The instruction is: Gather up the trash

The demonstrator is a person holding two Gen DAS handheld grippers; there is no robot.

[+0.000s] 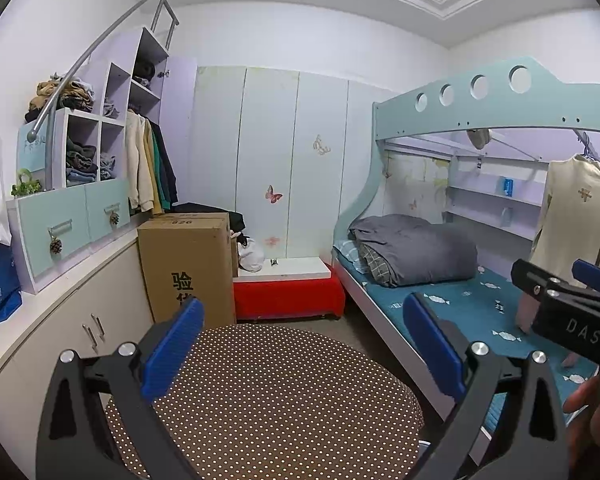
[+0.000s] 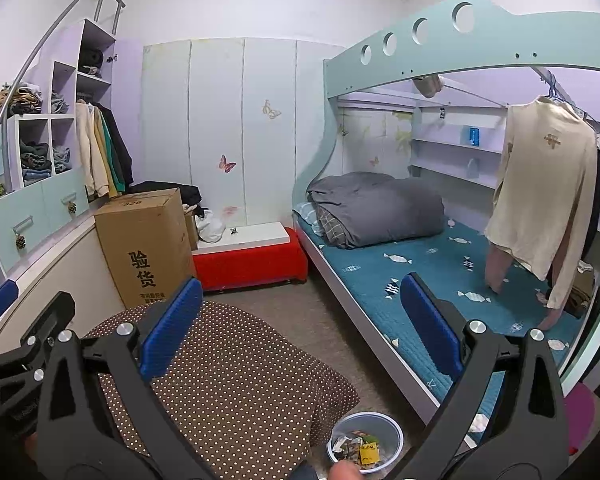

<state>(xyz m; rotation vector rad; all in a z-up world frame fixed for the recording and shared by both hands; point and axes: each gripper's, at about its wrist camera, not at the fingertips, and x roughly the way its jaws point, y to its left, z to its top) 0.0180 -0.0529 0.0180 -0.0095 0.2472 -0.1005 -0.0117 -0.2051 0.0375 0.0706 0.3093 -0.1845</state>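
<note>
Two grippers: both spread wide, nothing between the blue pads.
Left gripper: over brown polka-dot cushion, lower centre.
Right gripper: lower centre.
Right wrist view only: round grey trash bin with paper scraps, bottom centre, just beside the cushion.
Left wrist view only: right gripper at right edge.

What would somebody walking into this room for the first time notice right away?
Probably the bright red bench against the far wardrobe, and the teal bunk bed on the right with a rolled grey quilt on it. Close in front sits a brown polka-dot cushion, and beside it on the floor a small bin already holding scraps of trash.
</note>
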